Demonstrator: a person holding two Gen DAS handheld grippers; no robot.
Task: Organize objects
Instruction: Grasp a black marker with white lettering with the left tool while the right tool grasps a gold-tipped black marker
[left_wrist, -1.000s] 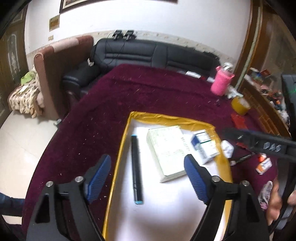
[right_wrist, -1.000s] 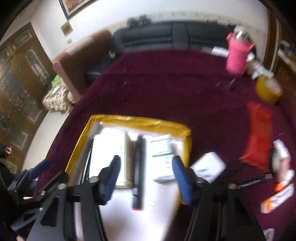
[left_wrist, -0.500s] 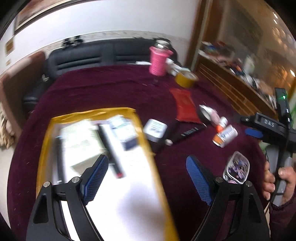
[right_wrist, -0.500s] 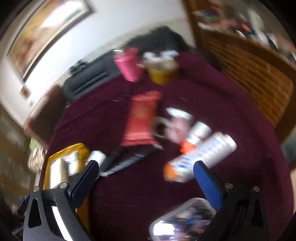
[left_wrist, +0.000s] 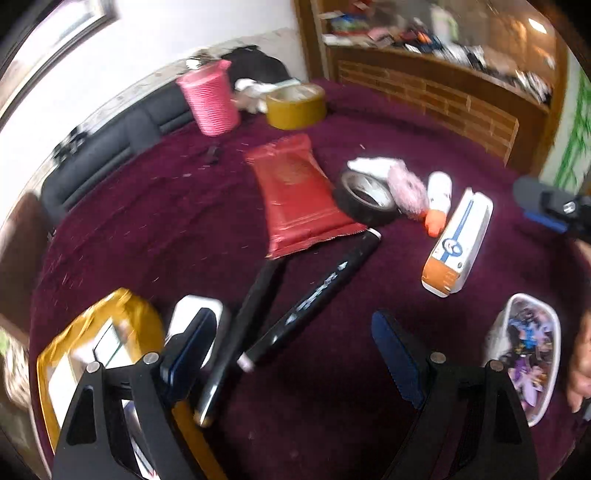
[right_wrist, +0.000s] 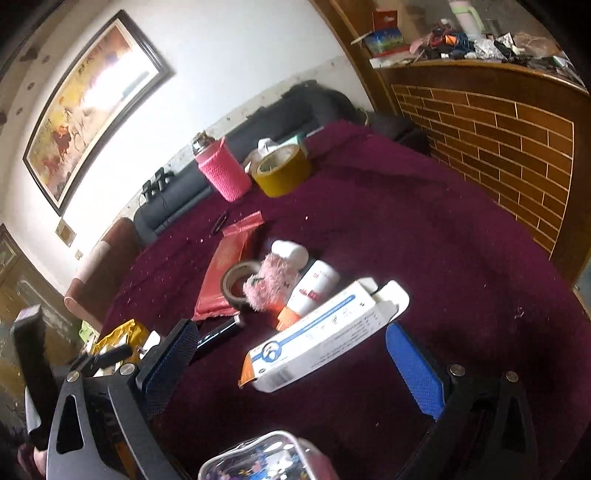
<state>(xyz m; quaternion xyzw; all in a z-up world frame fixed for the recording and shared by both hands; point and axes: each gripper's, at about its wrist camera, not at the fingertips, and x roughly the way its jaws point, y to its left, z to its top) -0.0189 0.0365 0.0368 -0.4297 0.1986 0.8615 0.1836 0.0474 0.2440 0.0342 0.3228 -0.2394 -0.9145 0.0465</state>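
left gripper: jaws wide apart, nothing between pads, pointing steeply down | right gripper: jaws fully spread, nothing gripped, tilted down | hand: bare fingers visible at right frame edge

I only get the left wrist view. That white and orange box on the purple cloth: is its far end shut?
Observer: No. The right wrist view shows the box with its far end flap standing open.
Operator: Is the other hand-held gripper holding it?
Observer: No. The right hand-held gripper is open; the box lies on the cloth ahead of it, clear of both pads.
Operator: Any writing on the white bottle beside the fluffy pink thing?
Observer: Yes, there is red lettering on its side, too small to read.
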